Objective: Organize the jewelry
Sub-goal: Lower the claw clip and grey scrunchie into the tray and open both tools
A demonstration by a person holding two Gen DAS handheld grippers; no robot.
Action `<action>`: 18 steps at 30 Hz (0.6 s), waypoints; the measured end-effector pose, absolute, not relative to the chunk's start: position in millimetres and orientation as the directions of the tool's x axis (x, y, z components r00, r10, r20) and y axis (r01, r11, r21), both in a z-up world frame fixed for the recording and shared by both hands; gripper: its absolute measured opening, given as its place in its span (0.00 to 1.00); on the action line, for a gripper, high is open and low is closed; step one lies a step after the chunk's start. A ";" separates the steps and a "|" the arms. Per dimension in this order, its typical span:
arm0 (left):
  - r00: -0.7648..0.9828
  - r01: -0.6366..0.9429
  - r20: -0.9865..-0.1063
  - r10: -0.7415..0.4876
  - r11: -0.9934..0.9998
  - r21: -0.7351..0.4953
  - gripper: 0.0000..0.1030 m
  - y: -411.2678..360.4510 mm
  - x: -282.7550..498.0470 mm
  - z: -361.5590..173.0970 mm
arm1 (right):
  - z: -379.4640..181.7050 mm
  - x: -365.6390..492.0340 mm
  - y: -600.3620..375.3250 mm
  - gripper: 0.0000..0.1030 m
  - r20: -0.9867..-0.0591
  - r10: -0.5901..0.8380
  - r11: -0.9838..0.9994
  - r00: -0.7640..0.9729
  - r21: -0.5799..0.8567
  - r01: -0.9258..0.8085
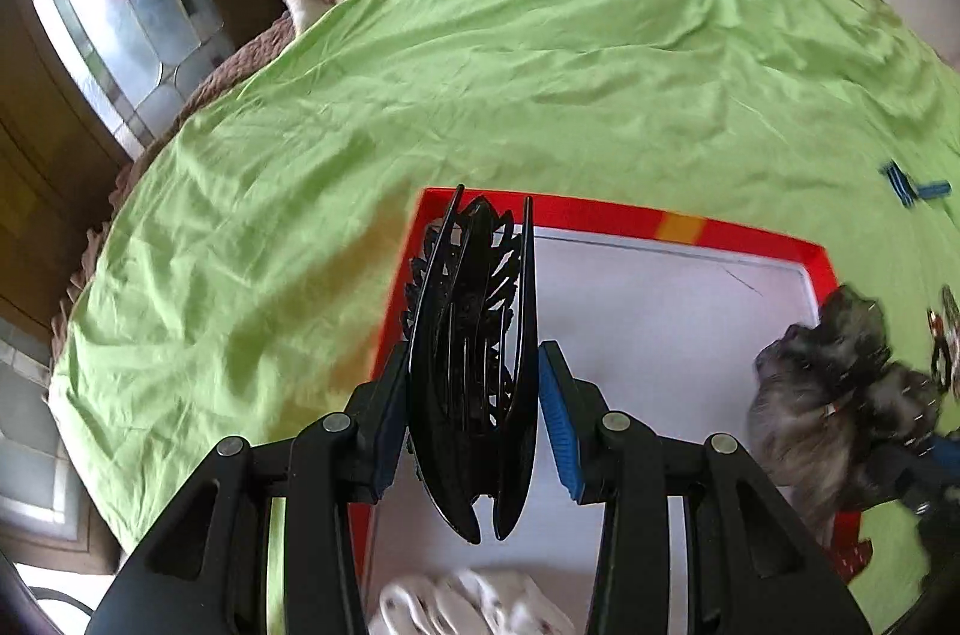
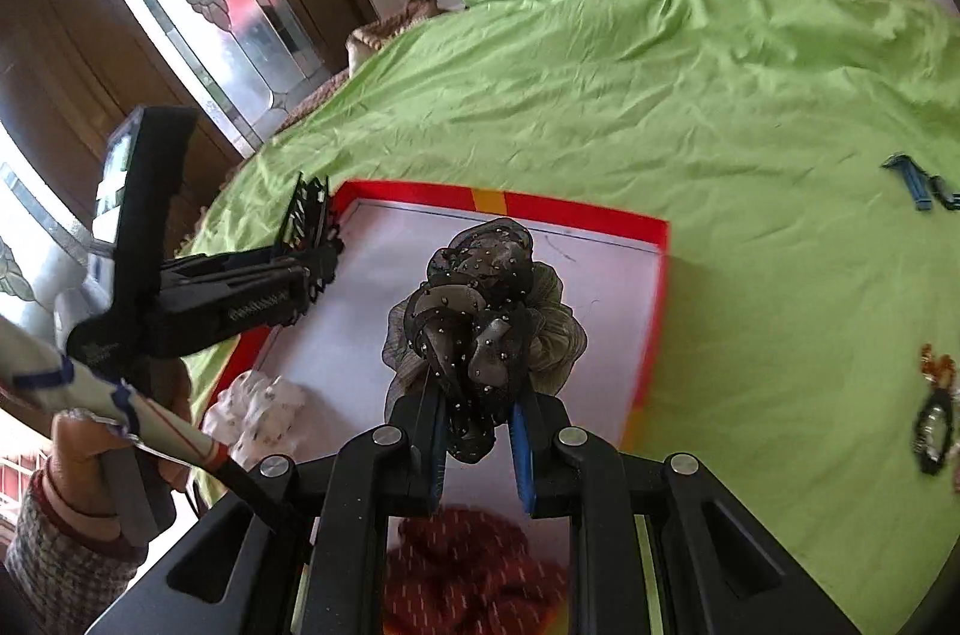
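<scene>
In the right wrist view alone, a red scrunchie [image 2: 474,569] shows.

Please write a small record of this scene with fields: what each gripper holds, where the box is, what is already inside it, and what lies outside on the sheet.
left gripper: jaws shut on black hair claw
right gripper: jaws shut on dark sheer scrunchie
box: red rim, white floor, on green sheet
inside box: white scrunchie, red scrunchie
outside box: blue clips, beaded pieces
</scene>
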State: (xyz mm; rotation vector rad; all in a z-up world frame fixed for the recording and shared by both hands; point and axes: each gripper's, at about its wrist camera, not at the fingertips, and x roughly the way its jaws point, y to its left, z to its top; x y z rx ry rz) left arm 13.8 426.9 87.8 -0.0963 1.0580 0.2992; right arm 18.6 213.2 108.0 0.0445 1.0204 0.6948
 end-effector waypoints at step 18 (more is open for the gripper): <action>0.538 -0.342 -0.837 0.102 0.934 -0.105 0.53 458.6 21.8 94.2 | 85.8 37.5 248.2 0.58 -0.770 0.532 0.789 0.352 0.301 -0.535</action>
